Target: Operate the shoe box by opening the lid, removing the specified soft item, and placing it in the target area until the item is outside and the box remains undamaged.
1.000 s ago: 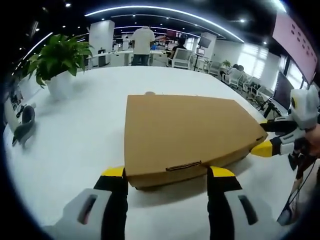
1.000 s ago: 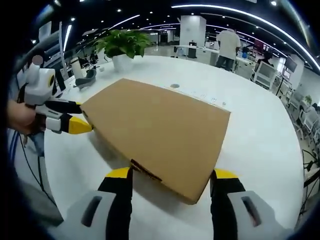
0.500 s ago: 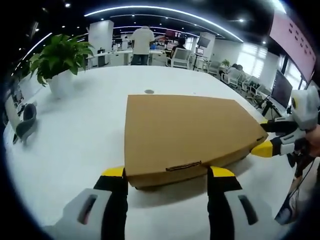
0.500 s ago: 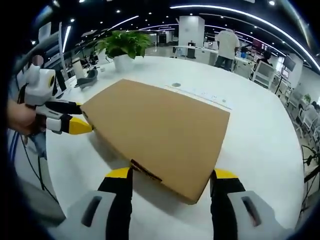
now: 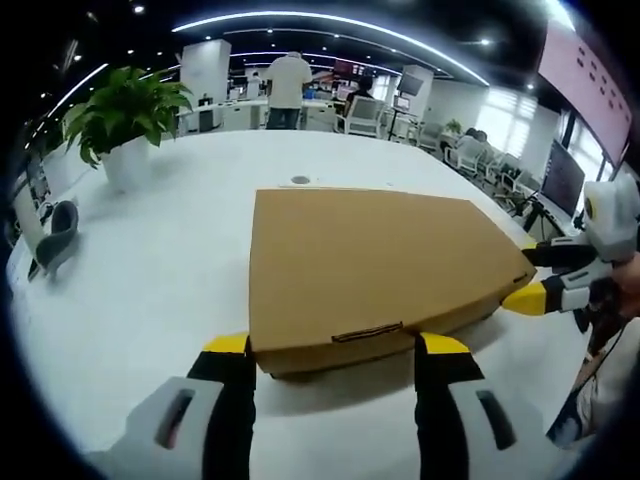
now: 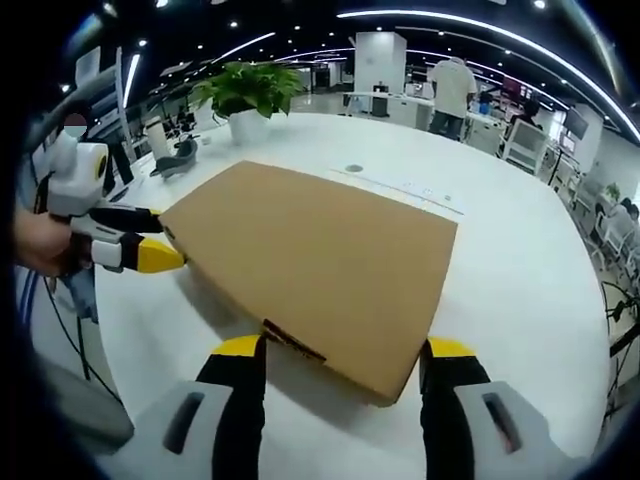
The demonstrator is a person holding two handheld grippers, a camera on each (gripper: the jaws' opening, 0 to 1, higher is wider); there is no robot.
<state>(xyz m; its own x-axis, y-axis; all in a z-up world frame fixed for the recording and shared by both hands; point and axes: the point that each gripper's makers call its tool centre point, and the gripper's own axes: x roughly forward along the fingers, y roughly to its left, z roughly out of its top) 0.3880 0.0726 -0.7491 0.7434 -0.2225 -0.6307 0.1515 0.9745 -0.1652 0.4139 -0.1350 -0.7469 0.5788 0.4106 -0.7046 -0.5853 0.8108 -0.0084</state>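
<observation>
Left hand-held gripper (image 5: 332, 350) jaws apart, straddling near end of closed shoe box (image 5: 370, 262) on white bench (image 5: 150, 280). Right hand-held gripper (image 6: 340, 355) likewise apart at a box corner, its yellow tips (image 5: 527, 297) at the side edge. Judgement: lift lid evenly from both points, no crushing. Contents hidden; whether tips touch cardboard unclear.

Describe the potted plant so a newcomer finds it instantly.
Start at the big white table with the closed cardboard box in its middle. Beyond the box's far corner, near the table's edge, stands the potted plant: leafy green in a white pot, the tallest thing there.
</observation>
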